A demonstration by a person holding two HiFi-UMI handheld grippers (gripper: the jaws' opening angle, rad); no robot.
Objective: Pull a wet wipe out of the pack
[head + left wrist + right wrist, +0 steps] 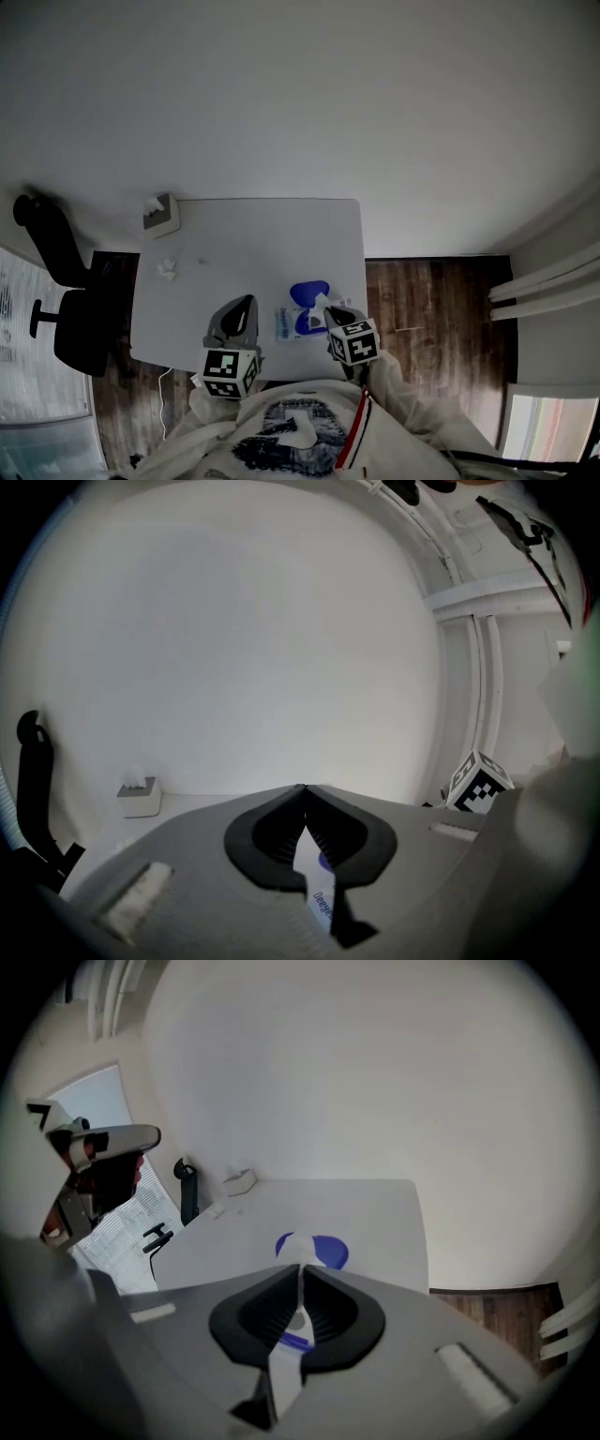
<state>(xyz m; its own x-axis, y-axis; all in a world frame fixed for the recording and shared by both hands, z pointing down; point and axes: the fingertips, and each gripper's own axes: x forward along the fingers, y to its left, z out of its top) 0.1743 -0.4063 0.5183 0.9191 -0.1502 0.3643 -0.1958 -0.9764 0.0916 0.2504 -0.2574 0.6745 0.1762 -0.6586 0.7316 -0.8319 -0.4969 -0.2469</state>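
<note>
A white and blue wet wipe pack lies near the front edge of the white table, its blue lid flipped open. My right gripper is above the pack, shut on a white wet wipe that rises from the opening. In the right gripper view the wipe runs up into the shut gripper, above the blue lid. My left gripper is at the pack's left end. In its own view the gripper is shut, with a strip of the printed pack between its jaws.
A small white box stands at the table's far left corner, with a crumpled white scrap nearer. A black office chair is left of the table. Wooden floor lies to the right.
</note>
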